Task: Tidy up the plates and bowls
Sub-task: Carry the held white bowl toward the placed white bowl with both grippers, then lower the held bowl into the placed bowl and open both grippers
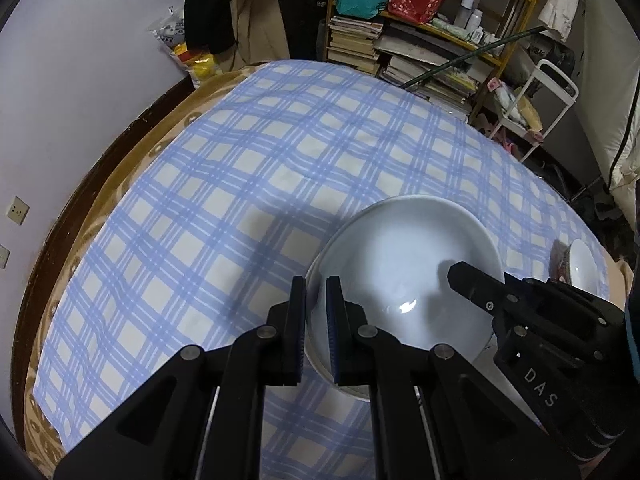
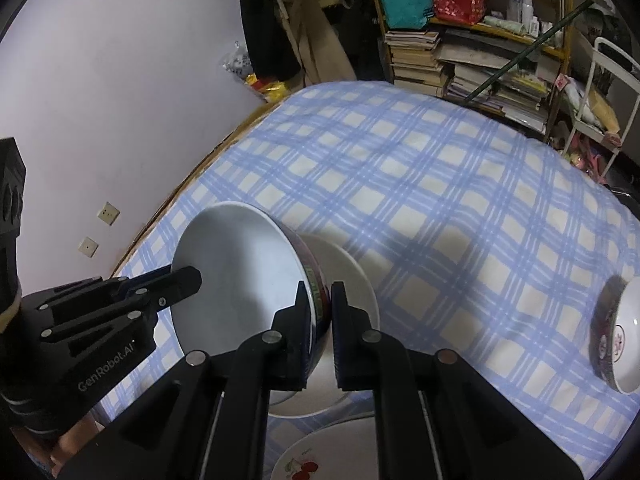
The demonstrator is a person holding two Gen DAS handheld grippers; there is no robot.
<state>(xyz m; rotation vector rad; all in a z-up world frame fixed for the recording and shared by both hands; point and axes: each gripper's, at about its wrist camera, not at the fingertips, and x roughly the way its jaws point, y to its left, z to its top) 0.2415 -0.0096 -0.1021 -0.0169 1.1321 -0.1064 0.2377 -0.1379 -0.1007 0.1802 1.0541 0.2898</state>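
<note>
A: Both tongs are nipped tight on one big bowl [image 1: 400, 264]. The left gripper [image 1: 316, 312] pinches its rim on one side, one finger inside and one outside. The right gripper [image 2: 322, 312] does the same on the opposite rim, over the dark patterned band on the outer wall.

B: So where is the bowl itself?

A: Between the two, tilted, over the blue checked cloth [image 1: 240, 160]. Directly under the big bowl is a wider white dish [image 2: 356, 280], showing past its right side. I cannot tell whether they touch.

B: Any other crockery?

A: A smaller patterned bowl [image 2: 624, 320] lies well off to the big bowl's right. A plate with a red fruit print [image 2: 304, 460] sits just nearer than the big bowl, partly hidden by the right gripper.
</note>
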